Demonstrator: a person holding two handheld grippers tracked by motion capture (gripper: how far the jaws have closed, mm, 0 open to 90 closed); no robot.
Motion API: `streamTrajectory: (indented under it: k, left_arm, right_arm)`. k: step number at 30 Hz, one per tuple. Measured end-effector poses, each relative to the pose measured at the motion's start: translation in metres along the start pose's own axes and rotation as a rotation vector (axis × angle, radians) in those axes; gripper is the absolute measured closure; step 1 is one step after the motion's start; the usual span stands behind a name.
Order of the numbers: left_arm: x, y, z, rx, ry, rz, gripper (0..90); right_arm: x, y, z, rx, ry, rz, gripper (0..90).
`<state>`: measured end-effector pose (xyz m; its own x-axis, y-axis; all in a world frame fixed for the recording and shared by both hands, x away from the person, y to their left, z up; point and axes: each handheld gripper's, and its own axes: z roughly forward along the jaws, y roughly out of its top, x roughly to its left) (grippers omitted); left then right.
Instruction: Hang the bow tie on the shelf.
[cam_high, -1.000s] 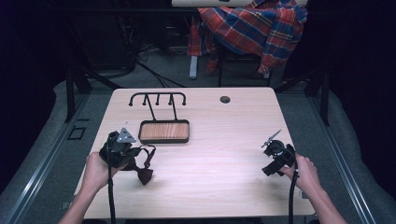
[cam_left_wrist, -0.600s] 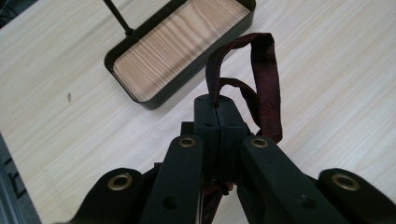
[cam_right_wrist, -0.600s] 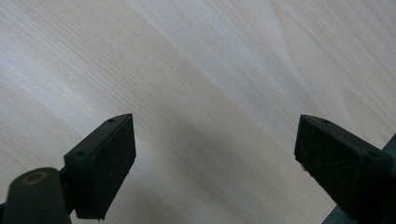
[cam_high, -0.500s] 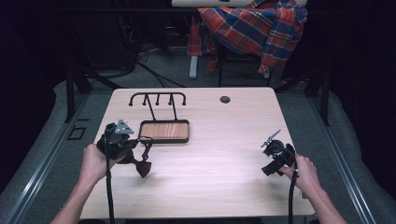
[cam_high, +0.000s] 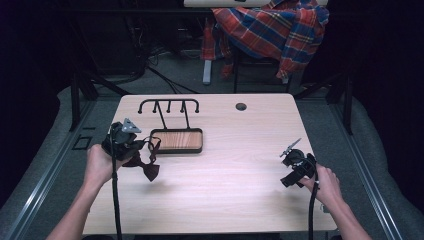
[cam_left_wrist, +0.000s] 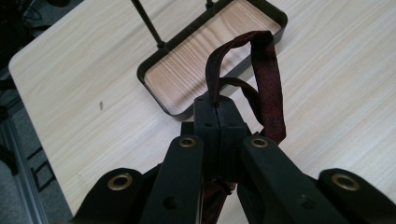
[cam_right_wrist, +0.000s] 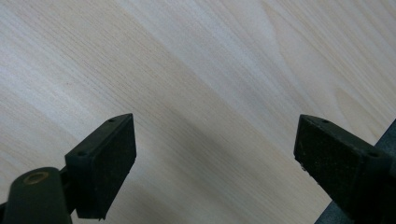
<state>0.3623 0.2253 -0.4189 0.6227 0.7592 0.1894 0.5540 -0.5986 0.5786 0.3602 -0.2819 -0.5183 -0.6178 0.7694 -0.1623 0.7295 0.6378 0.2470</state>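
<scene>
Looking down from the high view, the left claw (cam_high: 142, 150) lifts a dark red bow tie (cam_high: 147, 169) above the bench (cam_high: 235, 185), beside the wooden tray (cam_high: 177, 140); the right claw (cam_high: 291, 150) hovers well apart. The left gripper view shows jaws clamped on the tie's strap (cam_left_wrist: 266, 79). The right gripper view shows jaws spread wide, empty.

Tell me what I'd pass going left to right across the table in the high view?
Left gripper clamping a dark red bow tie → wooden tray with its hook rack → small round hole in the tabletop → right gripper, jaws open.
</scene>
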Motion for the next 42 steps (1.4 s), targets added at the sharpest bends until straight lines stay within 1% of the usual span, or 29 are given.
streamTrajectory:
  k: [2,3,5,6,7,8,9,10,11,13,14,16,17,18,22,23,24,25,26,28,29,32,38,42]
  left_arm:
    - [0.003,0.002,-0.002,-0.004,0.007,-0.004,89.5]
    - [0.006,0.004,-0.003,-0.007,0.01,-0.008,89.5]
    - [0.007,0.005,-0.004,-0.01,0.011,-0.012,89.5]
    - [0.008,0.006,-0.004,-0.014,0.019,-0.016,89.5]
    - [0.01,0.007,-0.005,-0.014,0.016,-0.019,89.5]
    - [0.011,0.007,-0.005,-0.018,0.027,-0.02,89.5]
    - [0.012,0.008,-0.005,-0.02,0.028,-0.021,89.5]
    - [0.013,0.009,-0.005,-0.02,0.029,-0.023,89.5]
    - [0.014,0.01,-0.005,-0.021,0.031,-0.026,89.5]
    - [0.016,0.011,-0.006,-0.021,0.032,-0.029,89.5]
    - [0.017,0.012,-0.006,-0.025,0.039,-0.032,89.5]
    - [0.019,0.013,-0.007,-0.029,0.039,-0.037,89.5]
    - [0.021,0.013,-0.008,-0.035,0.049,-0.04,89.5]
    - [0.022,0.014,-0.009,-0.039,0.052,-0.041,89.5]
    - [0.027,0.015,-0.013,-0.055,0.059,-0.057,89.5]
    - [0.029,0.015,-0.014,-0.057,0.065,-0.057,89.5]
    - [0.03,0.016,-0.015,-0.057,0.065,-0.059,89.5]
    - [0.032,0.016,-0.015,-0.058,0.067,-0.064,89.5]
    - [0.033,0.017,-0.015,-0.063,0.073,-0.068,89.5]
    - [0.034,0.018,-0.016,-0.062,0.073,-0.066,89.5]
    - [0.034,0.018,-0.016,-0.064,0.073,-0.068,89.5]
    - [0.036,0.02,-0.017,-0.07,0.08,-0.066,89.5]
    - [0.037,0.026,-0.016,-0.073,0.083,-0.067,89.5]
    - [0.039,0.031,-0.016,-0.087,0.079,-0.072,89.5]
  right_arm:
    - [0.0,0.0,0.0,0.0,-0.007,0.001,12.6]
    - [0.0,0.0,0.0,0.0,0.0,0.001,12.6]
    - [0.0,0.0,0.0,-0.001,0.001,0.002,12.6]
    - [0.0,0.0,0.0,-0.001,0.001,0.002,12.6]
    - [0.0,0.001,-0.001,0.013,-0.002,-0.007,12.6]
    - [-0.001,0.001,-0.002,0.029,-0.003,-0.017,12.6]
    - [-0.002,0.001,-0.002,0.034,-0.006,-0.02,12.6]
    - [0.0,0.0,0.0,0.007,-0.005,0.0,12.6]
    - [-0.001,0.0,0.0,0.004,-0.001,0.0,12.6]
    - [-0.002,0.0,-0.002,0.026,-0.006,-0.017,12.7]
    - [-0.002,0.001,-0.003,0.033,-0.007,-0.023,12.7]
    - [-0.001,0.0,-0.002,0.026,-0.007,-0.017,12.7]
    - [-0.001,0.0,-0.002,0.024,-0.007,-0.015,12.7]
    - [0.0,0.0,-0.001,0.006,-0.008,0.002,12.7]
    - [-0.001,-0.001,0.0,0.014,-0.006,0.003,12.7]
    - [-0.001,0.0,-0.001,0.023,-0.002,-0.003,12.7]
    - [-0.002,0.0,-0.003,0.04,-0.011,-0.019,12.7]
    - [-0.001,-0.001,-0.001,0.011,-0.006,0.006,12.7]
    - [0.0,-0.002,0.0,-0.01,-0.006,0.024,12.7]
    - [0.0,-0.002,0.0,-0.009,-0.006,0.025,12.7]
    - [0.0,-0.002,0.0,-0.004,-0.003,0.021,12.7]
    - [-0.001,0.0,-0.002,0.032,-0.006,-0.009,12.7]
    - [-0.001,-0.001,-0.002,0.031,-0.005,-0.005,12.7]
    - [-0.001,0.0,-0.002,0.031,-0.003,-0.007,12.8]
